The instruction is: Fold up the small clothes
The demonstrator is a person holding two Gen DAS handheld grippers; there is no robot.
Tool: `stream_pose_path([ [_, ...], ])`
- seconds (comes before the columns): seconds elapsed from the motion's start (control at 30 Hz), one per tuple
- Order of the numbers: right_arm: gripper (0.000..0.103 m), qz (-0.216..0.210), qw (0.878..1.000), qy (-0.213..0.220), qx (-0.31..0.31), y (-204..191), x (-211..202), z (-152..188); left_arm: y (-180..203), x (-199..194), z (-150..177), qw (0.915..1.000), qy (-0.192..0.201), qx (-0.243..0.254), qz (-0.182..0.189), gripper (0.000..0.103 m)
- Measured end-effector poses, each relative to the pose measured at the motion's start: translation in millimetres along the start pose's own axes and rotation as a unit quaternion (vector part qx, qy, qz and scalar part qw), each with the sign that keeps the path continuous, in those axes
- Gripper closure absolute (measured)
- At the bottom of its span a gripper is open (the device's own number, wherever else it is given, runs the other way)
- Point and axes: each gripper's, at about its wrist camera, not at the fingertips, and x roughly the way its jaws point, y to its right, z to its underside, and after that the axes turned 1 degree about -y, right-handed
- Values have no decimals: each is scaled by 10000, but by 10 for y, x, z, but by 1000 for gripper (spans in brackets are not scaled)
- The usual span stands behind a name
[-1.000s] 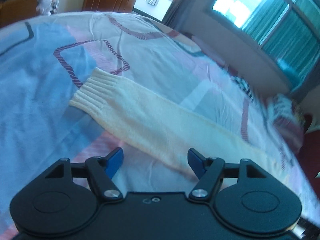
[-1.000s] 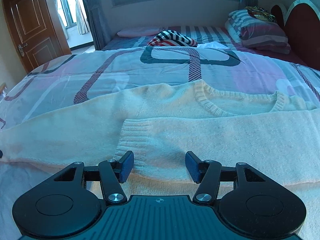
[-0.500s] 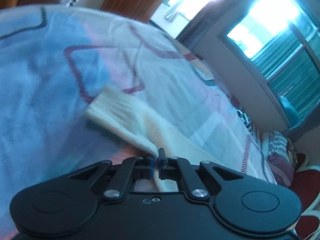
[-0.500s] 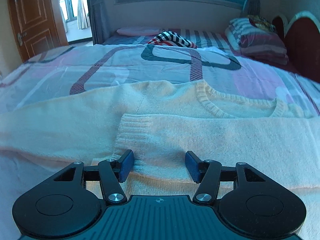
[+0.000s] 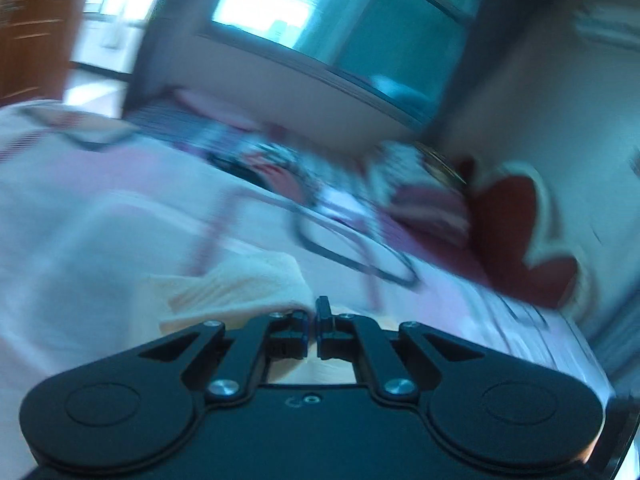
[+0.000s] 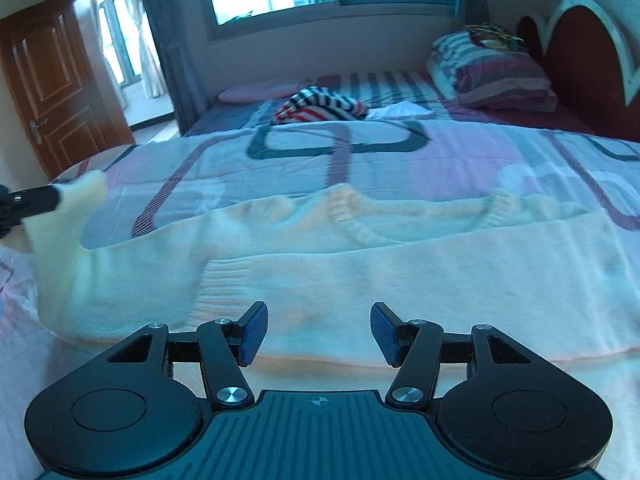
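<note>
A cream knit sweater (image 6: 400, 280) lies flat on the bed, neck away from me, with one sleeve folded across its body. My left gripper (image 5: 313, 320) is shut on the other sleeve (image 5: 240, 288) and holds it lifted off the bed; the view is blurred by motion. In the right wrist view that lifted sleeve (image 6: 60, 232) hangs at the far left from the left gripper's fingertips (image 6: 36, 200). My right gripper (image 6: 318, 332) is open and empty, low over the sweater's near edge, by the folded sleeve's ribbed cuff (image 6: 224, 284).
The bed's patterned quilt (image 6: 400, 160) stretches beyond the sweater. A striped garment (image 6: 320, 106) and striped pillows (image 6: 492, 76) lie at the far side. A red headboard (image 6: 592, 60) stands right, a wooden door (image 6: 52, 84) left.
My left gripper closed on the sleeve, lifted it and swung right toward the sweater's body. My right gripper stayed open, nearly still, over the sweater.
</note>
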Motion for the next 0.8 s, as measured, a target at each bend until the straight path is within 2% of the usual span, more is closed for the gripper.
stream_pose_path([
  [0.13,46,215,9994,66,265,418,-223,39,578,461,300,9967,-586,365,422,101],
  [0.2,46,296,9989,70,363,609,-317,71,798,663,497,9928,-911,584,519,99],
  [0.23,46,337,9986,73,412,693,-362,89,870,752,590,9904,-1058,726,508,95],
  [0.27,46,374,9982,75,457,776,-409,109,934,792,668,9887,-1149,856,444,82],
  [0.3,46,389,9980,69,490,846,-449,127,987,814,731,9869,-1220,964,435,76],
  [0.33,46,399,9979,61,513,902,-482,142,1014,814,771,9852,-1291,1041,427,62],
  [0.37,46,405,9978,48,525,953,-515,159,1036,787,804,9842,-1340,1077,433,43],
  [0.43,46,329,9979,25,550,1020,-574,198,1030,662,858,9846,-1289,1097,435,23],
  [0.53,46,122,9982,16,579,1014,-614,225,1003,443,864,9855,-1088,1277,238,22],
  [0.67,46,-234,9992,11,333,780,-569,204,789,181,787,9897,-835,1126,-292,22],
  [0.8,46,-491,9987,-12,-164,402,-473,200,478,24,807,9860,-771,1153,-923,22],
])
